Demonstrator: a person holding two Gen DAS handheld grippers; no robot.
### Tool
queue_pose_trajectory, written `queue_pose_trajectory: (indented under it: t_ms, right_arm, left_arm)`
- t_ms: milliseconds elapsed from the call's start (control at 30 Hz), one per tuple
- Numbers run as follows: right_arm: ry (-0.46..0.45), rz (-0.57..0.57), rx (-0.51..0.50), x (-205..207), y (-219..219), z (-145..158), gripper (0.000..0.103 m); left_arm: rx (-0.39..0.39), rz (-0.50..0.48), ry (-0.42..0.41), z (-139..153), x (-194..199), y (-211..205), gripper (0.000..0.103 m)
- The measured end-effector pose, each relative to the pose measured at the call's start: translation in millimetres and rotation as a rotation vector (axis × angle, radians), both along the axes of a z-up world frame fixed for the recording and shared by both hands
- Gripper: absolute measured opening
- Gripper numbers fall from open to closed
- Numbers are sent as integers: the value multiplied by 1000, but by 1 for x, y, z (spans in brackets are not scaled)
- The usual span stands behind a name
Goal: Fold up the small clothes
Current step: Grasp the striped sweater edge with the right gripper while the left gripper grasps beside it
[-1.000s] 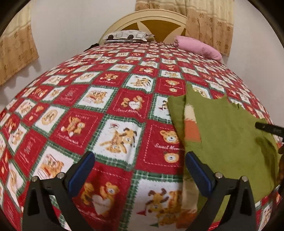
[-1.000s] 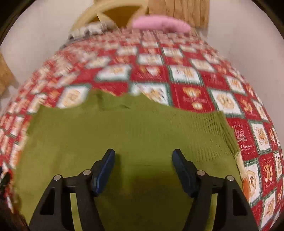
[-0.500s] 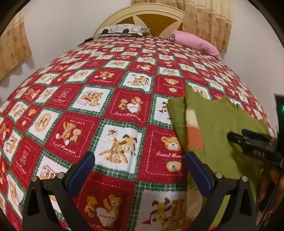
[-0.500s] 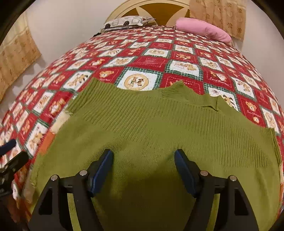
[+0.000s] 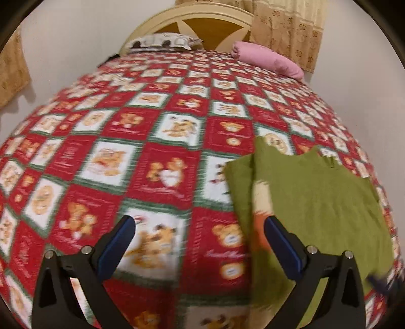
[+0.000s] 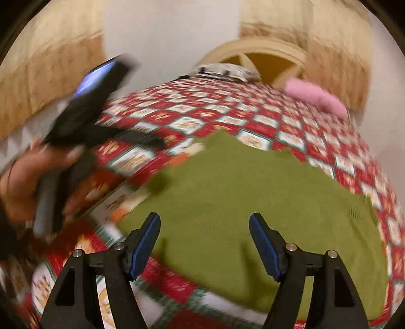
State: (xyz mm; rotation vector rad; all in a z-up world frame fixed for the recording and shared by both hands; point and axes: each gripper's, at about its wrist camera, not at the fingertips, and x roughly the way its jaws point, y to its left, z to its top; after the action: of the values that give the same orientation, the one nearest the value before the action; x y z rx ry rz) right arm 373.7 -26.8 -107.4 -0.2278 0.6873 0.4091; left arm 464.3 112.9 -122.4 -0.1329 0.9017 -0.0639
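Two grippers are working over a wide bed (image 5: pixel 157 157) that is wearing a quilted-looking red, white and green cover printed with squares of teddy bears. At its far end a cream arched headboard (image 5: pixel 192 22) is rising, with a patterned pillow (image 5: pixel 162 43) and a pink pillow (image 5: pixel 268 60) lying against it, and beige patterned curtains (image 5: pixel 286 27) are hanging behind. A green knitted garment (image 5: pixel 316 202) is lying flat on the cover, its ribbed knit mostly plain, with a cream and orange patch along its left edge. The person's left hand (image 6: pixel 33 177) is gripping the handle of its tool, which is tilting up and away in the right wrist view, heavily blurred. The left gripper (image 5: pixel 200 243) is hovering with its jaws spread wide and holding nothing; most of the garment is lying to its right, and its right blue-padded finger is sitting over the garment's patched edge. The right gripper (image 6: pixel 205 238) is also standing wide open and empty, poised above the garment's near part, with the green knit filling the space between and beyond its black fingers. Whether either one is touching the fabric cannot be told.
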Motion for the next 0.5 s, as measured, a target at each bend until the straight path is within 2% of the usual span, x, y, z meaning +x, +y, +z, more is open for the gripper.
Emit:
queue_pose_trajectory:
  t_ms: [133,400,500]
  right_arm:
    - [-62,75,-125,-19,38,-16,73]
    - [-97,101,-216,-24,66,-29,73]
    - [-108,97,-244,-22,70,-31,73]
  left_arm:
    - [-29,-38,15,-4,12,-11,103]
    - [-49,-51,43,-18,36,-18,103]
    - [-61,-69,37,-20,43,-22,99]
